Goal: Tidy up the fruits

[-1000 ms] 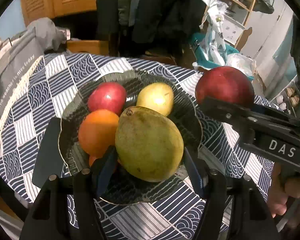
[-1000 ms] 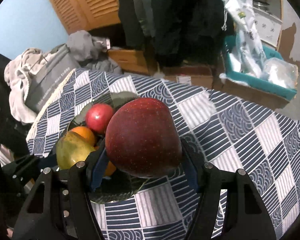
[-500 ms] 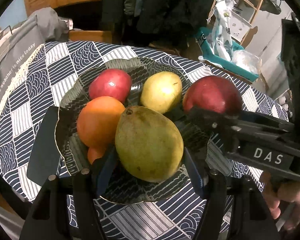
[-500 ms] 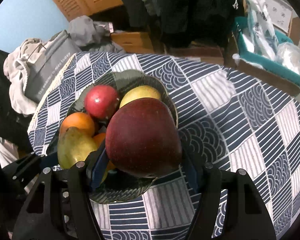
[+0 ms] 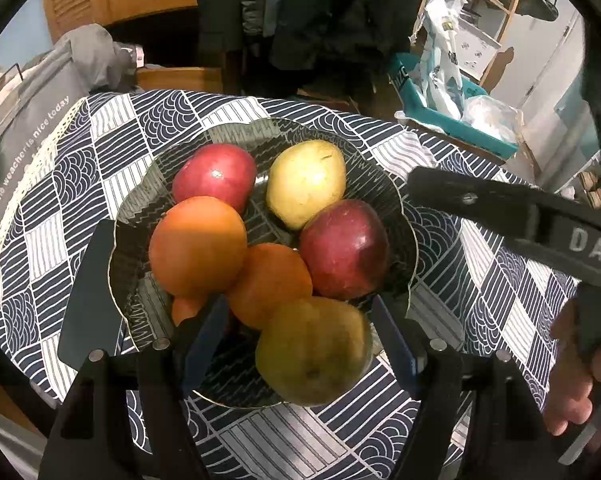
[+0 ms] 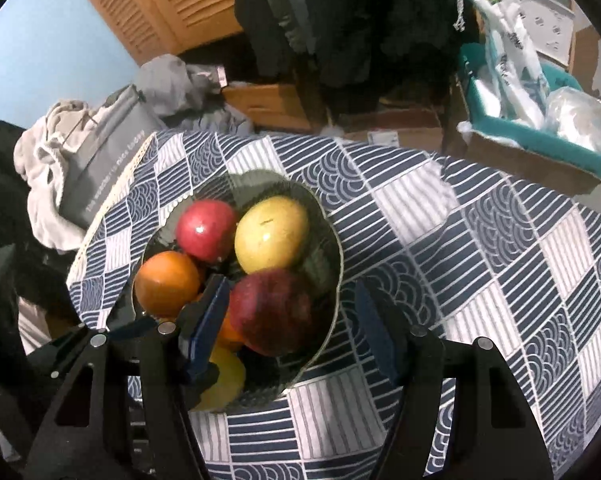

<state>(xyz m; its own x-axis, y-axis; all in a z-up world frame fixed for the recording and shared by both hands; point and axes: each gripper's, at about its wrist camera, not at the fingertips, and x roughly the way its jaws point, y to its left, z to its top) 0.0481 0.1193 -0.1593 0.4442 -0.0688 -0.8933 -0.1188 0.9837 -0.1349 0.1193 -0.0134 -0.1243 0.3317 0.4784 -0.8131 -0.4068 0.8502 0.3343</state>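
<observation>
The dark glass bowl on the patterned tablecloth is filled with two red apples, a yellow pear, oranges and a green mango. The left gripper is opening around the mango. The right gripper is spread, its dark red apple resting in the bowl.

A dark glass bowl held the fruit: a red apple at eleven o'clock, a yellow pear at one, a dark red apple at three, oranges at nine and centre, a green mango at six.
</observation>
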